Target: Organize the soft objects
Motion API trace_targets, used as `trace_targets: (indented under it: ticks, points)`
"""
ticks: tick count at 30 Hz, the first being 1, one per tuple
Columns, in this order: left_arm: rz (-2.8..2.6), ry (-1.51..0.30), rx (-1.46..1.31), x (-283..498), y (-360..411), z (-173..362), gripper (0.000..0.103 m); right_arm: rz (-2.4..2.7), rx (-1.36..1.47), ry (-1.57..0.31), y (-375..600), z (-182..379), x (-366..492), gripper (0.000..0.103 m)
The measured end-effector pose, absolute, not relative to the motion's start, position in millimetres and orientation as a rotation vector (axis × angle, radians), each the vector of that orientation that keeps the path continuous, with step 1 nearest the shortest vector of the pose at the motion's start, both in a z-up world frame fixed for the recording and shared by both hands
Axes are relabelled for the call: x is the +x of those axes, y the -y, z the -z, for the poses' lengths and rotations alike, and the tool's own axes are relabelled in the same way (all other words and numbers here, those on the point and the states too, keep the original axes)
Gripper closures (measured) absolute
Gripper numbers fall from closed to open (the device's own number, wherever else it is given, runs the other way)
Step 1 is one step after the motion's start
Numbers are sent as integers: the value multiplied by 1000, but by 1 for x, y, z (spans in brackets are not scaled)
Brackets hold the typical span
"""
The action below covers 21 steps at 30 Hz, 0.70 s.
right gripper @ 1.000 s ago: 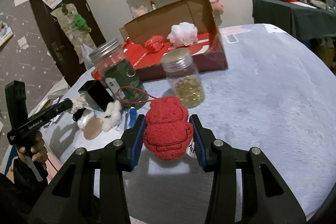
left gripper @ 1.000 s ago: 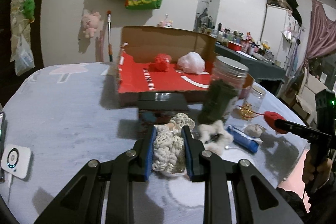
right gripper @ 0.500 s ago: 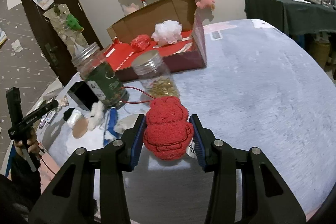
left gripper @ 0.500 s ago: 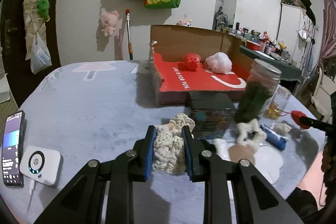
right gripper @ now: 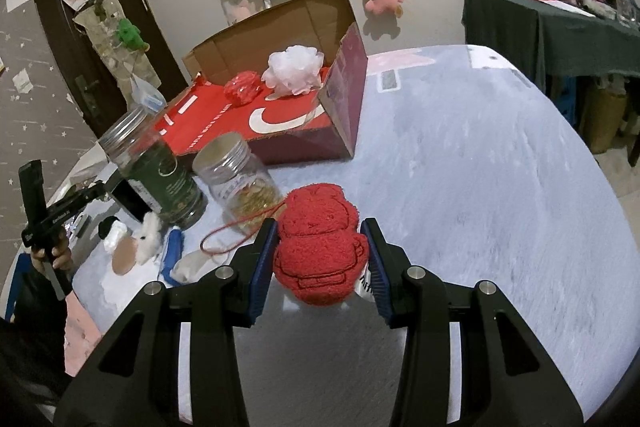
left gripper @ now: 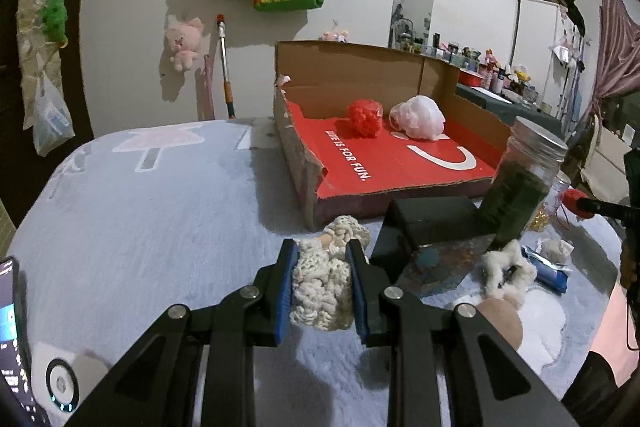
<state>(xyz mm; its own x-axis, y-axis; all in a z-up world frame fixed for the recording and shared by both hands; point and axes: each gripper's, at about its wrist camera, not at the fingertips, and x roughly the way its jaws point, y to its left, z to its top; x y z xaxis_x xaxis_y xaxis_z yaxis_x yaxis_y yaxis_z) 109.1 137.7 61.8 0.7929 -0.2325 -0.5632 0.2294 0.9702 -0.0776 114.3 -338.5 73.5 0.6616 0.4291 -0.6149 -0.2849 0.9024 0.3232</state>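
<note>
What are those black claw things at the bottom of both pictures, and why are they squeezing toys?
They are tongs that a person holds, one in each hand, with a small camera on each looking forward along its two fingers. That gives two pictures: one from the left hand, one from the right.

The left tongs squeeze a cream knitted toy. The right tongs hold a red fluffy toy.

Both look over a table with a pale cloth. On it is an open cardboard box with a red inside, already holding a red pouf and a white pouf. Near it stand two jars: a dark jar and a clear jar. The toys probably go in the box next.
</note>
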Motion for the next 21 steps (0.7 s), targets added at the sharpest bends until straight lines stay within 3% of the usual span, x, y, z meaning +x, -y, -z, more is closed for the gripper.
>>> trace_targets:
  ticks: [21]
  points:
    - [308, -609, 46, 135, -132, -84, 77, -473, 159, -769, 324, -86, 157, 62]
